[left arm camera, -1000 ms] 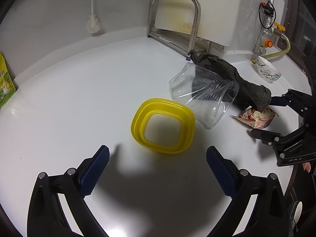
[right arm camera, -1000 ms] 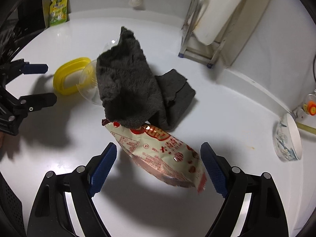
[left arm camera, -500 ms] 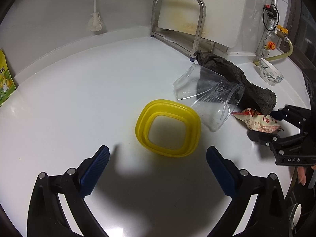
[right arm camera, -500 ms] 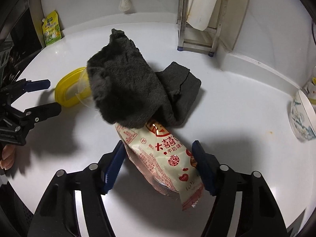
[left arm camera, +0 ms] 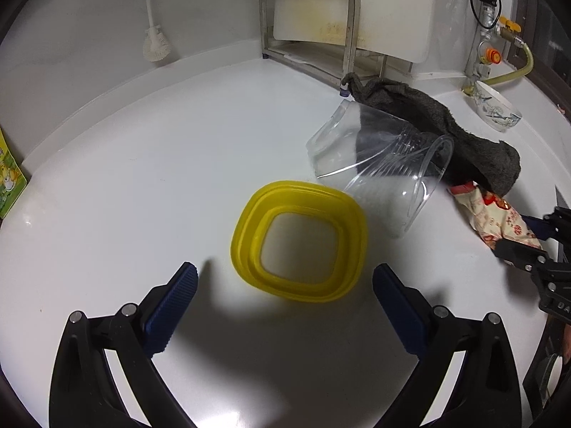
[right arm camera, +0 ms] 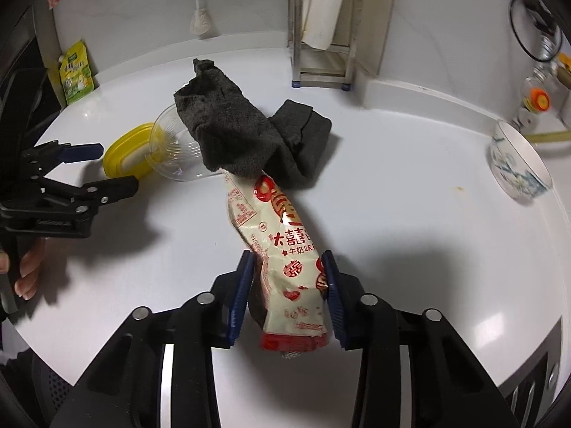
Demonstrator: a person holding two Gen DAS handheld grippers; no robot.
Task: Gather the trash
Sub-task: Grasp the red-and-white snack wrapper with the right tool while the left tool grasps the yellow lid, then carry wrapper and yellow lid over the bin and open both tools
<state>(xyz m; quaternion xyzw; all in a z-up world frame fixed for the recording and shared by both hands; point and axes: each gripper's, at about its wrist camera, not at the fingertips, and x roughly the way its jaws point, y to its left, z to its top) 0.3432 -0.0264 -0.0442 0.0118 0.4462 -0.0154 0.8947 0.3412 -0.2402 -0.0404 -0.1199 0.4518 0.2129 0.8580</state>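
Observation:
A red-and-cream snack wrapper (right arm camera: 289,249) lies on the white counter (right arm camera: 410,214), its far end tucked under a dark grey cloth (right arm camera: 235,135). My right gripper (right arm camera: 287,260) has its jaws closing on the wrapper's near half, and both blue pads touch its crumpled sides. In the left wrist view the wrapper (left arm camera: 496,217) and the right gripper (left arm camera: 528,235) show at the right edge. My left gripper (left arm camera: 285,274) hangs open above the counter just short of a yellow lid (left arm camera: 246,246), with nothing between its fingers.
A clear plastic cup (left arm camera: 378,164) lies on its side between the lid and the cloth (left arm camera: 446,132). A patterned bowl (right arm camera: 517,167) stands at the right. A metal rack (left arm camera: 307,25), a brush (left arm camera: 153,42) and a green pouch (right arm camera: 75,75) line the back wall.
My right gripper's jaws have narrowed from wide open onto the wrapper, and the wrist has rolled so the wrapper now points away. The left gripper has barely moved.

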